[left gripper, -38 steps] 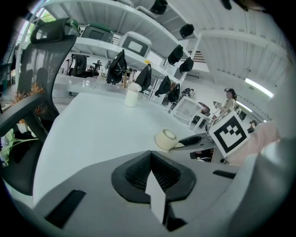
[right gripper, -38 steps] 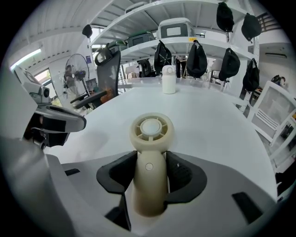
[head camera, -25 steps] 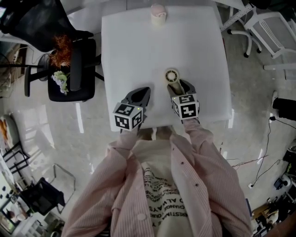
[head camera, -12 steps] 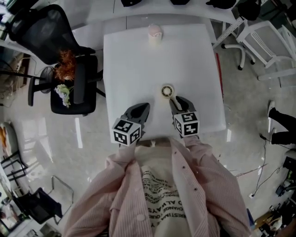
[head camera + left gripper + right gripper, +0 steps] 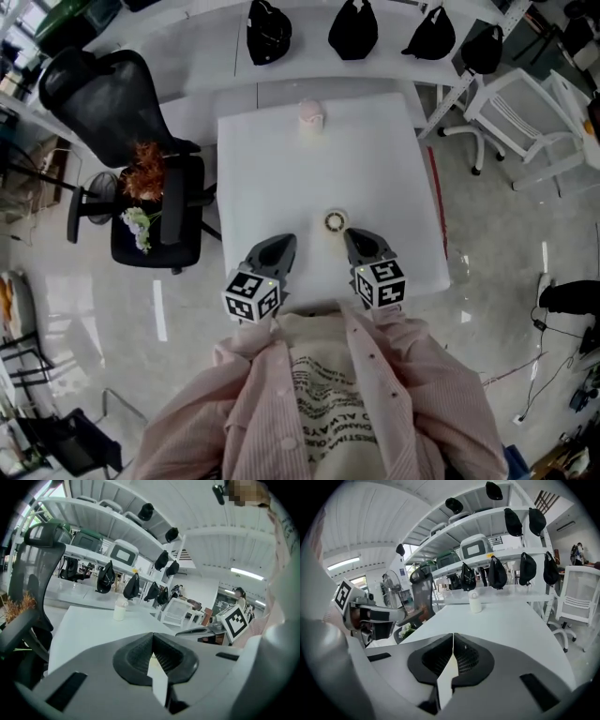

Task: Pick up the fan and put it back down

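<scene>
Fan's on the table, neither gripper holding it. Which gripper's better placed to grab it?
Right, probably. The right gripper is nearest the fan, tips aimed toward it; the left gripper sits farther off. Right jaws have just been closing with nothing between them, so reopen first.

White table (image 5: pixel 281 169) with small round fan (image 5: pixel 336 221) and pale cup (image 5: pixel 310 114), well apart.

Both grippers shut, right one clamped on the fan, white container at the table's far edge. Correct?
Not quite: the right gripper has just closed its jaws on nothing; they meet empty in the right gripper view. The head view shows the fan lying on the table just beyond its tips. The left gripper is shut and the white container is at the far edge.
</scene>
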Tool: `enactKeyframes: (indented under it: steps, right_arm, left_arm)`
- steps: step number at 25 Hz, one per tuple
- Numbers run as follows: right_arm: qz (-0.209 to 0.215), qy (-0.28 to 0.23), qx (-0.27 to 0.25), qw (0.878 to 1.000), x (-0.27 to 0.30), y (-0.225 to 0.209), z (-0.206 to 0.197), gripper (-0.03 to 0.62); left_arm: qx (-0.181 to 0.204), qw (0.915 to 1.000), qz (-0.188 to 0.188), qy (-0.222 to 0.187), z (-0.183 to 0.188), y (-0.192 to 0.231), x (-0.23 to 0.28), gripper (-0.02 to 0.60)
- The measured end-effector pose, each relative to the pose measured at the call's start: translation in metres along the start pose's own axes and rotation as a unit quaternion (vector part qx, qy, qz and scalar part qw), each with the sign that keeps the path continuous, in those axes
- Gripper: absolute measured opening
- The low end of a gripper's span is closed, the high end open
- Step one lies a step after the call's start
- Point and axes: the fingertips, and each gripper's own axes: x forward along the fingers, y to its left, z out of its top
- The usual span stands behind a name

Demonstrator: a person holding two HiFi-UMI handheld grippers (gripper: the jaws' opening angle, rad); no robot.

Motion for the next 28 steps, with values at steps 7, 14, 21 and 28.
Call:
enactKeyframes:
  steps: [7, 14, 21, 28]
  right_arm:
    - [0.021, -0.062, -0.006, 0.998, -0.02, 0.013, 0.046, 0.002]
    - [0.026, -0.131, -0.009, 0.991, -0.04, 0.016, 0.098, 0.002]
    - [0.029, -0.192, -0.001, 0.981, -0.06, 0.013, 0.14, 0.002]
    - [0.016, -0.227, 0.008, 0.974, -0.075, 0.008, 0.157, 0.0]
  left_arm:
    - [0.028, 0.9983, 0.012, -0.049, 0.039, 0.0, -0.022, 0.002]
    - [0.065, 0.9924, 0.034, -0.099, 0.082, 0.004, -0.036, 0.002]
    - [0.066, 0.9847, 0.062, -0.149, 0.113, 0.016, -0.056, 0.002]
    - [0.072, 0.9788, 0.078, -0.175, 0.132, 0.023, -0.068, 0.002]
